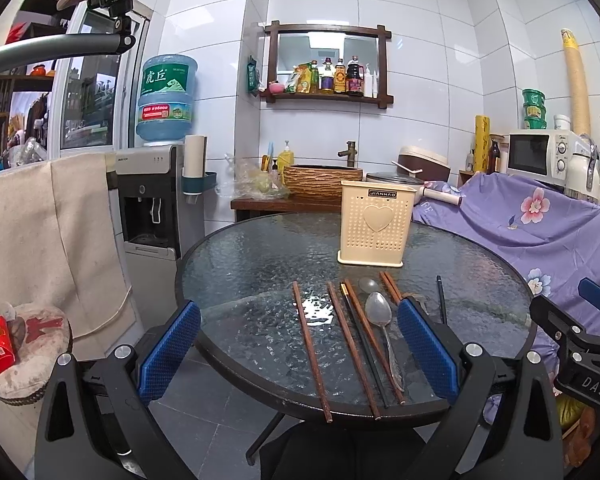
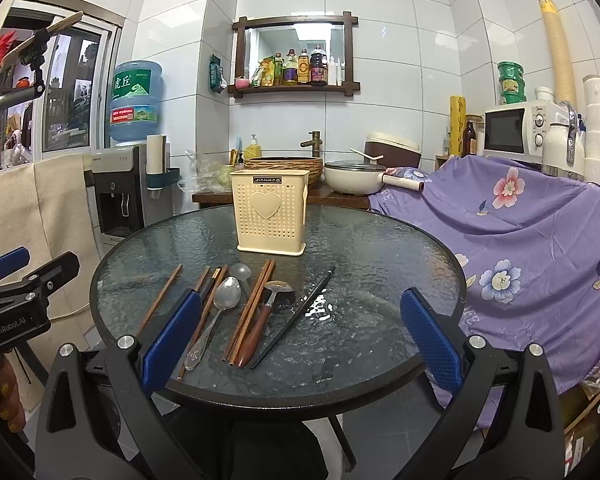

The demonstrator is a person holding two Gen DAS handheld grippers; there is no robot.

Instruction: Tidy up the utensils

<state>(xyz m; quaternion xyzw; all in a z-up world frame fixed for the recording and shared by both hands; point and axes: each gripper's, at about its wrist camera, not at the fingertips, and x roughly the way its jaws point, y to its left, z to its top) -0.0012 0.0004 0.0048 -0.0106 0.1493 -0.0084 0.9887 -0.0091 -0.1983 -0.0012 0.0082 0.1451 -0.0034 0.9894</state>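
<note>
1. Centrally, one cream perforated utensil holder (image 2: 271, 210) with a heart emblem stands upright on the round glass table (image 2: 400, 240).
2. Near its front lie brown chopsticks (image 2: 249, 312), one black chopstick (image 2: 296, 316) and three spoons (image 2: 220, 312).
3. Left gripper (image 1: 298, 350) and right gripper (image 2: 300, 342): fingers spread wide, holding nothing.

utensil holder (image 2: 271, 210) upright at back-centre of surface (image 2: 380, 248) | chopsticks (image 2: 249, 312) and spoons (image 2: 220, 308) in a row before it, near front edge | lone chopstick (image 2: 296, 314) rightmost | sink (image 2: 284, 165) behind surface | water dispenser (image 2: 116, 188) left

Glossy metal spoon (image 2: 228, 292), wooden chopsticks (image 2: 252, 312), rippled glass table (image 2: 380, 248), perforated plastic holder (image 2: 270, 212).
</note>
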